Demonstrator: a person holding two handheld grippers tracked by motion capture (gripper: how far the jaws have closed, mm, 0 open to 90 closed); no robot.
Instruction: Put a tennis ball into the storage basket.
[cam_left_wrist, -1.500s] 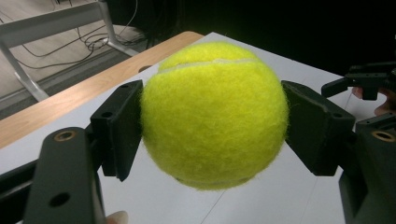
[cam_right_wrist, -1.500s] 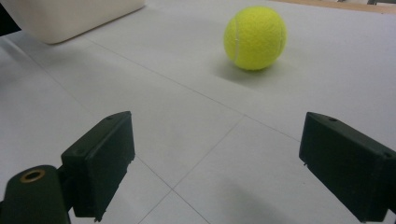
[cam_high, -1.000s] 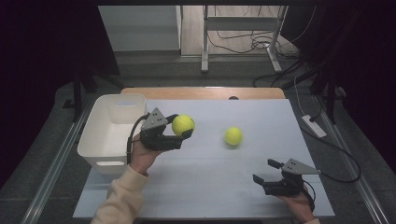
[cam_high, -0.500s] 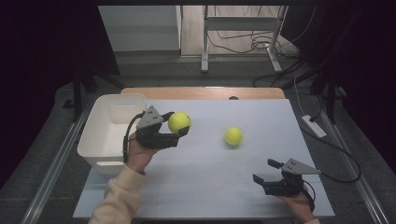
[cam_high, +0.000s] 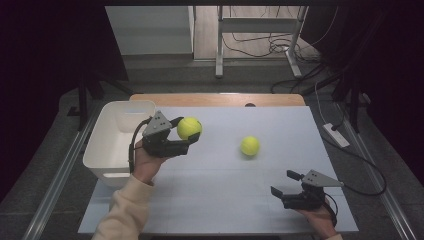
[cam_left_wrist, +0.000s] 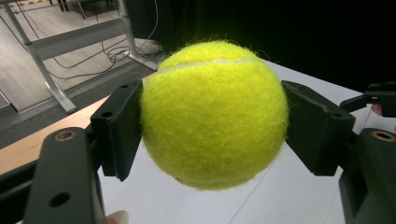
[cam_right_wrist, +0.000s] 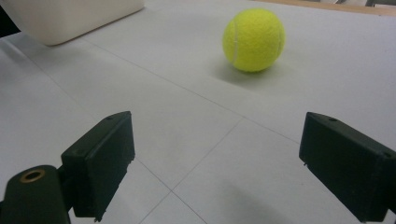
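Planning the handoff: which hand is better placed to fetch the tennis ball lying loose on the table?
Right. Its tongs stand open, empty and aimed at the loose ball; the left tongs are shut on the other ball.

Fuzzy felt tennis ball (cam_left_wrist: 214, 114); matt white plastic bin (cam_high: 111, 142).

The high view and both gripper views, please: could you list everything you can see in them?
held tennis ball: one, yellow-green, clamped in the left tool above the table.
loose tennis ball: one, yellow-green, resting mid-table.
bin: one, white, at the table's left edge.
table: one, pale top with wooden far edge.
desk frame: one, grey, on the floor beyond the table, cables beside it.
left tool: black, shut on the held ball.
right tool: black, open, near right.
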